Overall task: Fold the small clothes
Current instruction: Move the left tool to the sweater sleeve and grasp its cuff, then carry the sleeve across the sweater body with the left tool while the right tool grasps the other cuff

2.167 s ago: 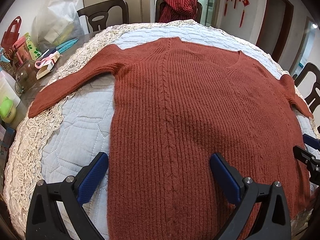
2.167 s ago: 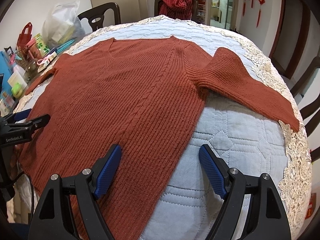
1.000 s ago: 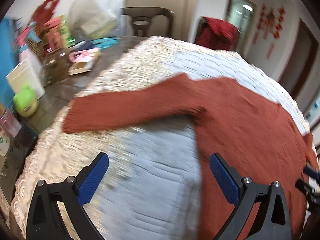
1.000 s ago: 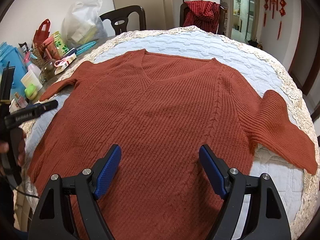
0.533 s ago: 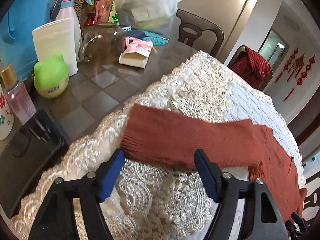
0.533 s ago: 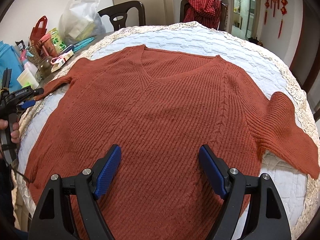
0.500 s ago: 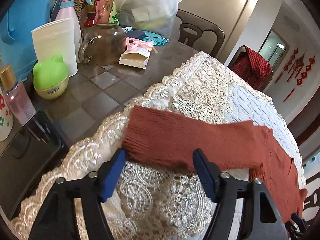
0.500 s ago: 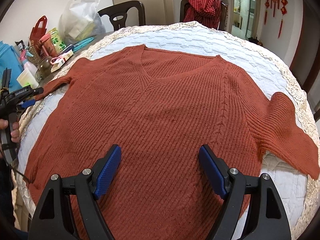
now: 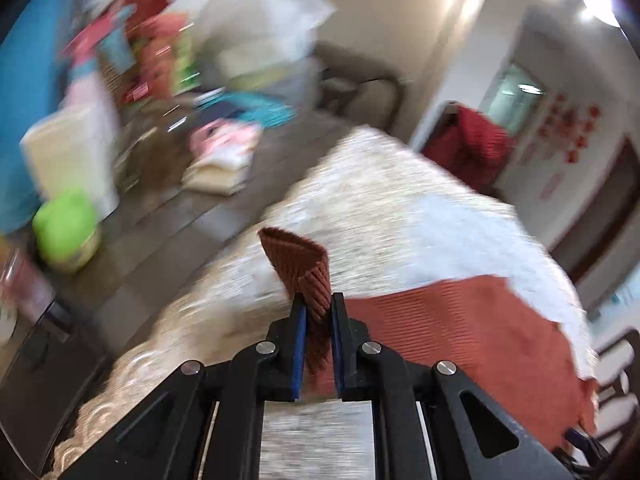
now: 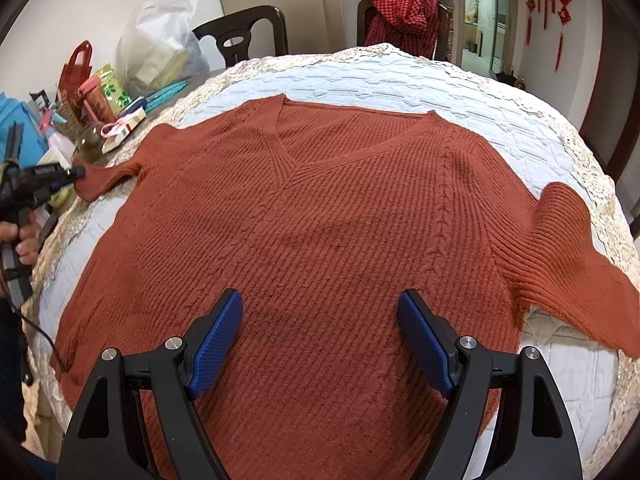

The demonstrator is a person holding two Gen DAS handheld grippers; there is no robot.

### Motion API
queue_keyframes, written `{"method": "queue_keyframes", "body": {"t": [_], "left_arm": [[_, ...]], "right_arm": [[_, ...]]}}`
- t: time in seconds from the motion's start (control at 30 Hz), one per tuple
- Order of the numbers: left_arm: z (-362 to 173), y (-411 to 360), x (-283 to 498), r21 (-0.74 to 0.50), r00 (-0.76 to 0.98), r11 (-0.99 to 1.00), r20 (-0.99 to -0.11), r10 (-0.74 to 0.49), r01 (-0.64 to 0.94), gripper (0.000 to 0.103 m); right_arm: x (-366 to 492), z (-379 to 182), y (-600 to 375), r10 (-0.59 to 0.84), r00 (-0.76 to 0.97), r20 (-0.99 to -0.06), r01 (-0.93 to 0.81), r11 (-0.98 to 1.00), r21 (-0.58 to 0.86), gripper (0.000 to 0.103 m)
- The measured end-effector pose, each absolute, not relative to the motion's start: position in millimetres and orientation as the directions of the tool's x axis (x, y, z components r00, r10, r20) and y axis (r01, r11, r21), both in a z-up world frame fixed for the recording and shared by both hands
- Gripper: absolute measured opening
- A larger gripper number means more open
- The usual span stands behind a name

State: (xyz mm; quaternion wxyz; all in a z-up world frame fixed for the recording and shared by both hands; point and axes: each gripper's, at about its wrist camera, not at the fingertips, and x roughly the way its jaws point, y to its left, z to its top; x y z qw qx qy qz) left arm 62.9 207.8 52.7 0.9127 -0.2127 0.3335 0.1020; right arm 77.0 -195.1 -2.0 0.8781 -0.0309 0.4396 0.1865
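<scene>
The rust-red sweater [image 10: 332,232] lies face up and flat across the middle of the right wrist frame, on a pale blue quilted cover [image 10: 400,80] over the bench. Its left sleeve cuff [image 9: 298,260] is now off the lace edge [image 9: 224,280] and stands bunched at the centre of the left wrist frame. Half a second ago that cuff lay flat between open jaws; the left gripper [image 9: 318,312] has just closed its jaws on it and holds it pinched between its blue pads. The sleeve looks ready to be carried inward over the body as a first fold. The right gripper [image 10: 320,336] hovers low in its frame with jaws wide and empty above the hem area.
</scene>
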Motion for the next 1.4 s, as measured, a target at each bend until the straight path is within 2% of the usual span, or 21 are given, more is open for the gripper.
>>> {"method": "queue_keyframes", "body": {"t": [0.13, 0.27, 0.37, 0.47, 0.57, 0.63, 0.73, 0.8, 0.9, 0.97, 1.03, 1.07, 1.17, 1.27, 1.37, 1.4], "left_arm": [[88, 156, 81, -0.323, 0.811, 0.937, -0.579, -0.083, -0.135, 0.013], [100, 100, 100, -0.345, 0.803, 0.937, -0.547, -0.237, 0.042, 0.013], [90, 57, 116, -0.358, 0.757, 0.923, -0.560, -0.336, 0.144, 0.013], [60, 23, 135, -0.384, 0.665, 0.903, -0.625, -0.409, 0.194, 0.013], [37, 6, 139, -0.378, 0.592, 0.901, -0.684, -0.427, 0.213, 0.015], [38, 6, 132, -0.373, 0.589, 0.899, -0.682, -0.434, 0.231, 0.031], [58, 24, 113, -0.377, 0.639, 0.895, -0.633, -0.437, 0.239, 0.046], [70, 42, 102, -0.351, 0.690, 0.912, -0.607, -0.394, 0.213, 0.050], [79, 75, 98, -0.291, 0.750, 0.949, -0.598, -0.282, 0.125, 0.050], [75, 95, 102, -0.268, 0.755, 0.962, -0.620, -0.216, 0.055, 0.050], [70, 111, 104, -0.263, 0.748, 0.965, -0.639, -0.179, 0.006, 0.050], [67, 116, 104, -0.260, 0.745, 0.966, -0.646, -0.165, -0.011, 0.050], [55, 122, 104, -0.266, 0.733, 0.964, -0.661, -0.164, -0.024, 0.049], [48, 116, 106, -0.269, 0.723, 0.963, -0.665, -0.185, -0.001, 0.044], [40, 107, 111, -0.271, 0.708, 0.962, -0.674, -0.212, 0.030, 0.040], [38, 105, 111, -0.269, 0.704, 0.962, -0.676, -0.219, 0.041, 0.038]], "right_arm": [[75, -1, -203, 0.316, 0.551, -0.773, -0.339, 0.930, 0.139, 0.080], [71, 2, -212, 0.325, 0.557, -0.764, -0.325, 0.932, 0.159, 0.080], [69, 4, -220, 0.326, 0.564, -0.759, -0.309, 0.935, 0.172, 0.080], [68, 6, -226, 0.330, 0.566, -0.756, -0.295, 0.937, 0.187, 0.080], [68, 6, -230, 0.333, 0.565, -0.755, -0.285, 0.937, 0.201, 0.080], [69, 7, -232, 0.339, 0.564, -0.753, -0.281, 0.936, 0.212, 0.080], [72, 10, -233, 0.366, 0.561, -0.743, -0.283, 0.928, 0.243, 0.080], [77, 15, -232, 0.397, 0.558, -0.729, -0.292, 0.916, 0.276, 0.080], [87, 23, -224, 0.447, 0.549, -0.706, -0.313, 0.893, 0.322, 0.079], [101, 27, -214, 0.489, 0.531, -0.692, -0.331, 0.871, 0.362, 0.071], [115, 26, -202, 0.497, 0.512, -0.701, -0.335, 0.867, 0.369, 0.052], [124, 24, -194, 0.500, 0.497, -0.709, -0.340, 0.864, 0.371, 0.047], [151, 11, -180, 0.512, 0.451, -0.731, -0.344, 0.855, 0.388, 0.044], [174, -5, -165, 0.471, 0.426, -0.773, -0.332, 0.876, 0.351, 0.041], [182, -10, -159, 0.448, 0.434, -0.782, -0.323, 0.887, 0.329, 0.029], [183, -10, -159, 0.442, 0.437, -0.784, -0.321, 0.890, 0.323, 0.020]]}}
